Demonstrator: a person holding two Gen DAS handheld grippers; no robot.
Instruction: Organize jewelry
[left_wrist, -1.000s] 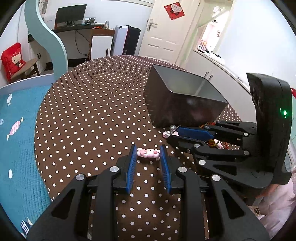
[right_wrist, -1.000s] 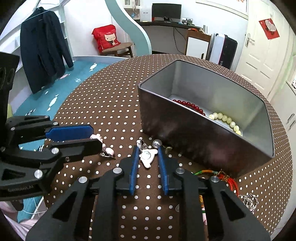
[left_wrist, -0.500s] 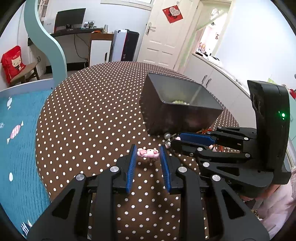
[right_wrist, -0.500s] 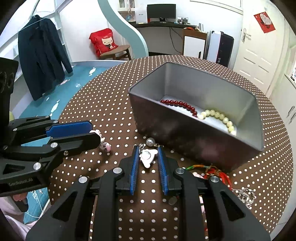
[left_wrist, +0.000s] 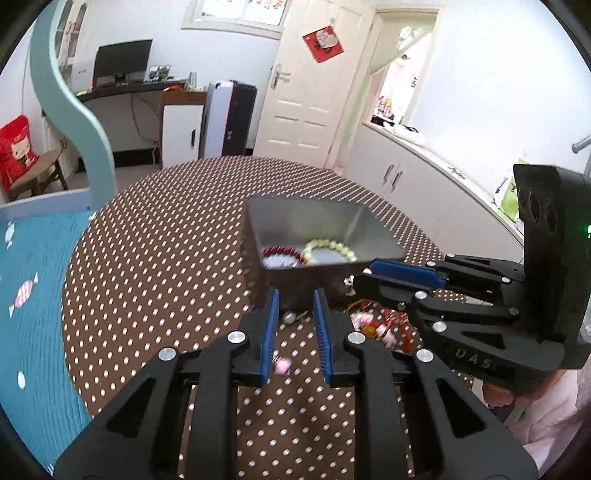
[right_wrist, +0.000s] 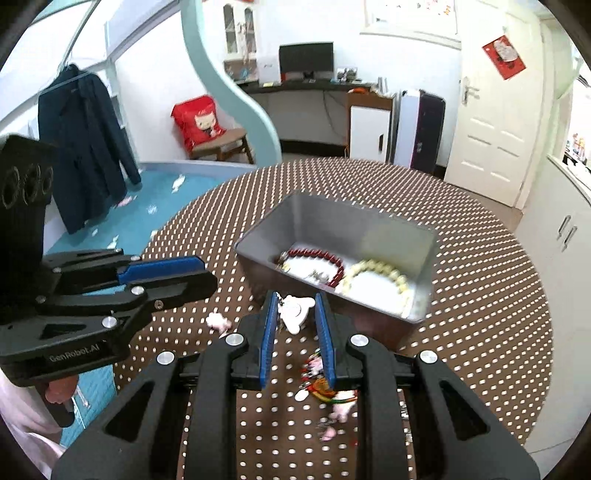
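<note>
A grey metal tin (left_wrist: 258, 225) (right_wrist: 258, 236) stands on the dotted table and holds a red bead bracelet (right_wrist: 314, 254) and a cream bead bracelet (right_wrist: 384, 275). My right gripper (right_wrist: 294, 314) is shut on a white charm (right_wrist: 293, 314), lifted close to the tin's near wall. My left gripper (left_wrist: 294, 314) is open and empty, raised above the table. A small pink piece (left_wrist: 282, 366) lies below it, seen between the fingers, and also in the right wrist view (right_wrist: 218, 321). Loose jewelry (right_wrist: 325, 391) lies in front of the tin.
The round table has a brown cloth with white dots (left_wrist: 155, 266). A pearl bead (left_wrist: 289, 316) sits by the tin's base. The table's left edge drops to a blue carpet (left_wrist: 33, 280). The two grippers are close side by side.
Both grippers rose and now look down into the tin. My left gripper let go of the pink piece, which now lies on the table. My right gripper still holds the white charm.
</note>
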